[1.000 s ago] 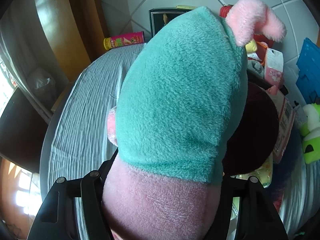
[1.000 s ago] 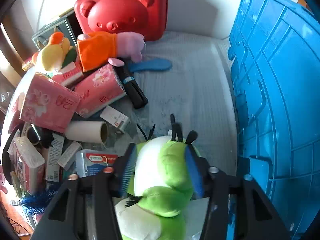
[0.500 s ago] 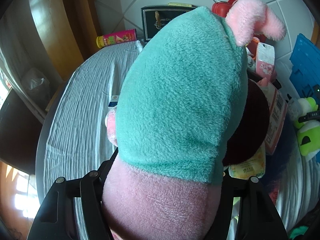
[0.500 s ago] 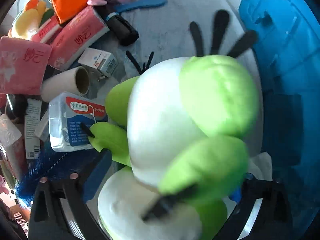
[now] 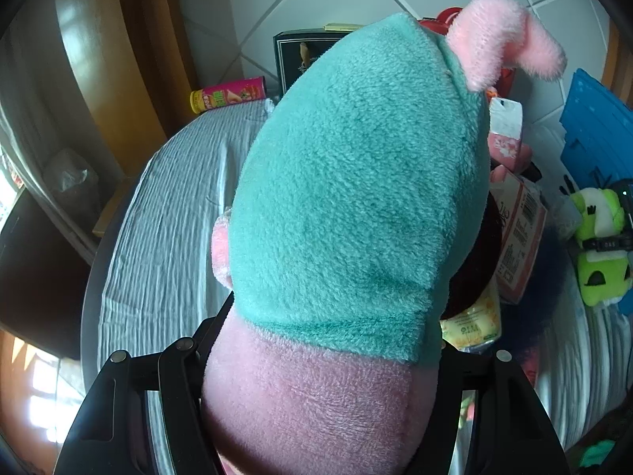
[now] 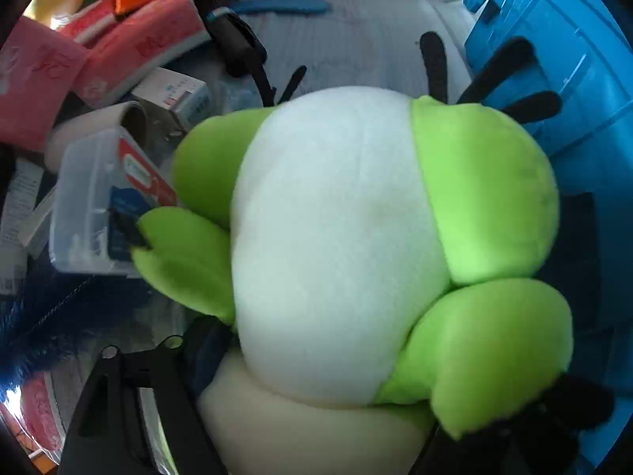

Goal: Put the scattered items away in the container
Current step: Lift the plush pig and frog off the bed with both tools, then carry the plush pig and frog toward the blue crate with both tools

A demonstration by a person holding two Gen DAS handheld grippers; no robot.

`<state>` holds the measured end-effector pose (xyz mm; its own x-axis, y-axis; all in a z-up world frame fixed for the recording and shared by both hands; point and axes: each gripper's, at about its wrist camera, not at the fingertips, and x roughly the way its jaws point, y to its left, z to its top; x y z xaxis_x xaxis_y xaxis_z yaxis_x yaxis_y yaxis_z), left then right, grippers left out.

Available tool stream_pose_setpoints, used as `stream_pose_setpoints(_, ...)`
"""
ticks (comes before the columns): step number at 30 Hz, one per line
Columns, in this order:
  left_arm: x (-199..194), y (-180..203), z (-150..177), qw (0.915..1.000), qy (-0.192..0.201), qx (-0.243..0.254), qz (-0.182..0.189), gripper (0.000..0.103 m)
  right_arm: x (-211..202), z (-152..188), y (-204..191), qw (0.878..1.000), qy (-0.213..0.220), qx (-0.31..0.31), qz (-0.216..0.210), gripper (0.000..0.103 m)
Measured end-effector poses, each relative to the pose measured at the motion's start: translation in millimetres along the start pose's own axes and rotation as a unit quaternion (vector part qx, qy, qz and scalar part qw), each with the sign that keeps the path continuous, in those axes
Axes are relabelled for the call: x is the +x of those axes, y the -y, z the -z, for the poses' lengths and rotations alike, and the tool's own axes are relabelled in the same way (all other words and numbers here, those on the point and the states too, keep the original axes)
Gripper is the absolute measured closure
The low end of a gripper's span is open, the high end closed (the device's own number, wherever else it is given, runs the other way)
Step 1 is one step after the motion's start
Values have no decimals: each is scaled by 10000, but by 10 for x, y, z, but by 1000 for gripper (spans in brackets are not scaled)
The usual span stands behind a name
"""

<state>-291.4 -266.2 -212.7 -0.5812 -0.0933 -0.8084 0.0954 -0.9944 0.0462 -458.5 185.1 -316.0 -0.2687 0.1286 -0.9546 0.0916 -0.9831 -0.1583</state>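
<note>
A teal and pink plush toy (image 5: 356,206) fills the left wrist view, held up over the bed with my left gripper (image 5: 316,396) shut on its pink lower end. A green and white plush frog (image 6: 356,237) fills the right wrist view, clamped in my right gripper (image 6: 316,388), whose fingertips it hides. The same frog (image 5: 599,237) shows small at the right edge of the left wrist view. The blue crate (image 6: 573,59) stands close on the right of the frog, and its blue edge (image 5: 597,130) shows at the far right in the left wrist view.
Pink tissue packs (image 6: 130,47), a clear plastic box (image 6: 95,206), a cardboard tube (image 6: 103,126), a small white carton (image 6: 178,91), a black case (image 6: 237,43) and a blue brush (image 6: 281,4) lie on the white bedsheet (image 6: 356,39). A crisps can (image 5: 227,95) lies at the bed's far edge.
My right gripper closed on the frog and lifted it, so it now fills the view, slightly nearer the blue crate. The left gripper has risen a little with the teal plush.
</note>
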Motion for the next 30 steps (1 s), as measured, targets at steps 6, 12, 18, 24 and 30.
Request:
stream_pose_setpoints(6, -151, -53, -11, 9999, 155, 16, -19, 37, -767, 241, -112, 9929, 1132, -21, -364, 35)
stream_pose_setpoints(12, -343, -46, -74, 9991, 404, 110, -31, 37, -1508, 378, -83, 9736, 2109, 280, -826, 35)
stream_pose_setpoints(18, -604, 38, -244, 9971, 741, 169, -25, 37, -2272, 502, -128, 9499, 2907, 344, -1094, 35)
stream_pose_setpoints(24, -881, 240, -443, 9935, 1134, 133, -11, 37, -2822, 628, -172, 9327, 3439, 184, -1075, 35)
stream_pose_setpoints(30, -1157, 613, -644, 9884, 1473, 328, 170, 37, -3262, 834, -200, 9170, 3875, 72, -943, 35)
